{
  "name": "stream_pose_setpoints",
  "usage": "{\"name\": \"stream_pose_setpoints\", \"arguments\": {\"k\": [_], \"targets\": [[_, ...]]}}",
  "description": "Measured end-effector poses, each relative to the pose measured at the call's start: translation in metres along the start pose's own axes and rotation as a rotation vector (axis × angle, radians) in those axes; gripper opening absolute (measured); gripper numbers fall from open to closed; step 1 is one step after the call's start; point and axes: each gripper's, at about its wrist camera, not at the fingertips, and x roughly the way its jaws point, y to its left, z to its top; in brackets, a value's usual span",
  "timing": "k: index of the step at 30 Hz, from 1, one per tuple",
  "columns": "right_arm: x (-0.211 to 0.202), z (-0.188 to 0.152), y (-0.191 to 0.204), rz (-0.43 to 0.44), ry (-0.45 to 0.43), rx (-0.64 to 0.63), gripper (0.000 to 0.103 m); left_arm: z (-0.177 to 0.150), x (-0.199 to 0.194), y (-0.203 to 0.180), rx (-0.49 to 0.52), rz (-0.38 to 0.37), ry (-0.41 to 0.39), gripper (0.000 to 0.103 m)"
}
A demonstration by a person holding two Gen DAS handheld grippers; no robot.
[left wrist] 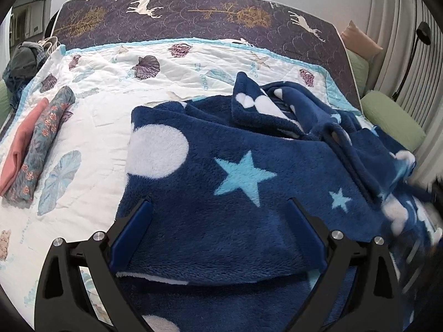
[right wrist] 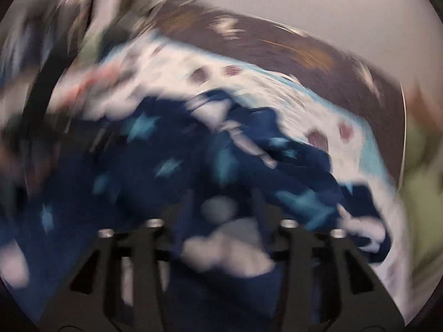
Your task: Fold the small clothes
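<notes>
Two folded clothes [left wrist: 30, 144] lie at the bed's [left wrist: 110, 127] left edge. Navy fleece [left wrist: 221, 149] sprawls across the near right of the bed. Left hand-held gripper [left wrist: 218, 238] stands apart over the fleece's near fold. Right hand-held gripper [right wrist: 221, 221] is blurred; I cannot tell its state.

Layout of the bed, left wrist view.
Fleece garment [left wrist: 221, 171] lies on the quilt [left wrist: 110, 127] at centre; two folded clothes [left wrist: 33, 144] at 9 o'clock; headboard [left wrist: 193, 19] behind at 12 o'clock.
</notes>
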Motion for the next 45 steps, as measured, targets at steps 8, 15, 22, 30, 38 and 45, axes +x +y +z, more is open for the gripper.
{"name": "stream_pose_setpoints", "arguments": {"k": [8, 15, 22, 30, 38, 45], "targets": [[-0.033, -0.013, -0.007, 0.053, -0.099, 0.034, 0.072, 0.020, -0.014, -0.037, -0.061, -0.351, 0.051, 0.097], [-0.031, -0.074, -0.154, -0.014, -0.039, 0.782, 0.094, 0.026, 0.039, -0.124, 0.088, -0.355, 0.242, 0.071], [0.000, -0.157, -0.206, 0.024, 0.152, 1.207, 0.095, 0.046, 0.025, -0.124, 0.092, -0.333, 0.124, 0.010], [0.018, -0.157, -0.207, 0.056, 0.172, 1.188, 0.095, 0.075, -0.041, -0.109, 0.124, -0.319, -0.033, 0.010], [0.019, -0.135, -0.197, 0.049, 0.151, 1.066, 0.095, 0.077, -0.070, -0.051, 0.101, -0.218, -0.081, 0.010], [0.025, -0.131, -0.190, 0.048, 0.174, 1.023, 0.095, 0.059, -0.059, 0.002, 0.043, -0.165, -0.017, 0.010]]}}
